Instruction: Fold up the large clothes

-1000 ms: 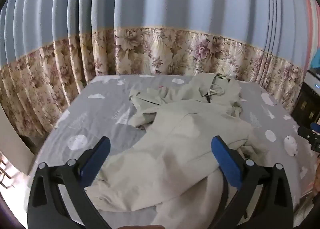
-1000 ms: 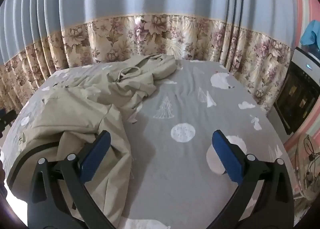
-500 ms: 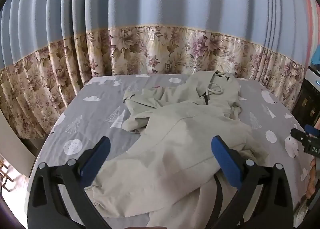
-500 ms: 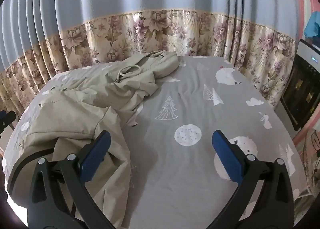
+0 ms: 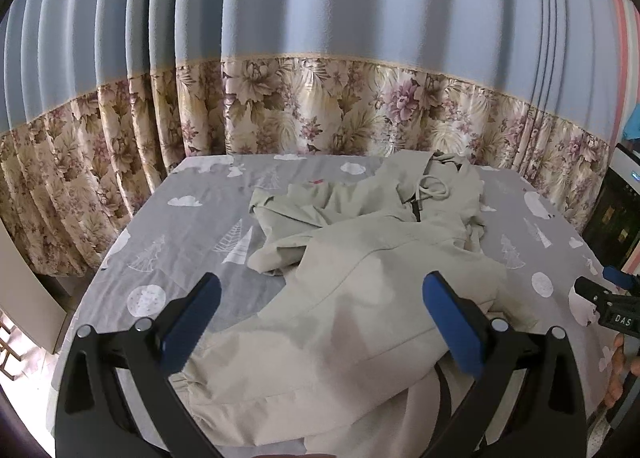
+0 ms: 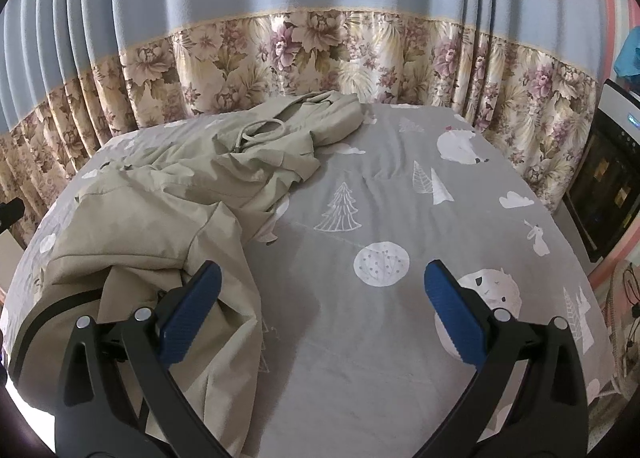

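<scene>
1. Since a second ago you have drawn both tools back a little, so more of the bed and the curtain shows in each view.
2. Your left tool hangs released, fingers spread wide, over the near hem of the beige garment, grasping nothing.
3. Your right tool is likewise released and empty, over bare grey sheet with the garment at its left finger.
4. That crumpled garment lies on the bed, bunched toward its left half, so you likely need to spread it flat first.
5. Farther off, its hood with the looped drawcord lies near the bed's far edge.
6. Behind hangs the floral-bordered curtain.
</scene>
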The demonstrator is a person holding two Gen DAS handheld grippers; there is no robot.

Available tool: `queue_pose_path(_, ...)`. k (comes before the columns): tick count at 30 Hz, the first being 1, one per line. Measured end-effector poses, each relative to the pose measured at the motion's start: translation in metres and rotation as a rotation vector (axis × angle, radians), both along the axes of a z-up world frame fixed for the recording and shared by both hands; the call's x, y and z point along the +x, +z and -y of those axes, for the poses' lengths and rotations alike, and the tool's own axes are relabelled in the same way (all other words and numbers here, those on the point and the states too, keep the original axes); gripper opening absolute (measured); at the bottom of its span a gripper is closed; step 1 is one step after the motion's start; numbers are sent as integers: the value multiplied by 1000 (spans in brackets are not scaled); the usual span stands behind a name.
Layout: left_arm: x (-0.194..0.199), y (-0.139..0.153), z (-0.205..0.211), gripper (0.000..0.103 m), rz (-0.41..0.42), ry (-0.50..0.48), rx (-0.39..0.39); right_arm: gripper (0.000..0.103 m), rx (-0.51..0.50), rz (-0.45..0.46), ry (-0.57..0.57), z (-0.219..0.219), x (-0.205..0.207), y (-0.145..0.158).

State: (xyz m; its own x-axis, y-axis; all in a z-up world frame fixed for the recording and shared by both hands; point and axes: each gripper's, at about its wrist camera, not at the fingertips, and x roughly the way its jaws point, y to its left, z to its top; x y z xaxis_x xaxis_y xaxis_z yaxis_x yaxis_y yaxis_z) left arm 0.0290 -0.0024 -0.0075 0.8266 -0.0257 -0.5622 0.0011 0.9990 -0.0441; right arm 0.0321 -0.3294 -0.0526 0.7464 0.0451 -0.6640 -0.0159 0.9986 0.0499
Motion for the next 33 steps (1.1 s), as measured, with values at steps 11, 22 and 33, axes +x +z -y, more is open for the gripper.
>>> queue_pose_path(11, -2, -7, -7, 101, -13, 6, -7, 100, 3, 11, 17, -8, 0, 4)
queue_pose_path(22, -2, -9, -18, 101, -21, 21, -22, 100, -3, -3, 30, -13, 2, 0)
queue_pose_path(33, -3, -8, -19, 101, -21, 21, -24, 100, -4, -15, 32, -12, 4, -3)
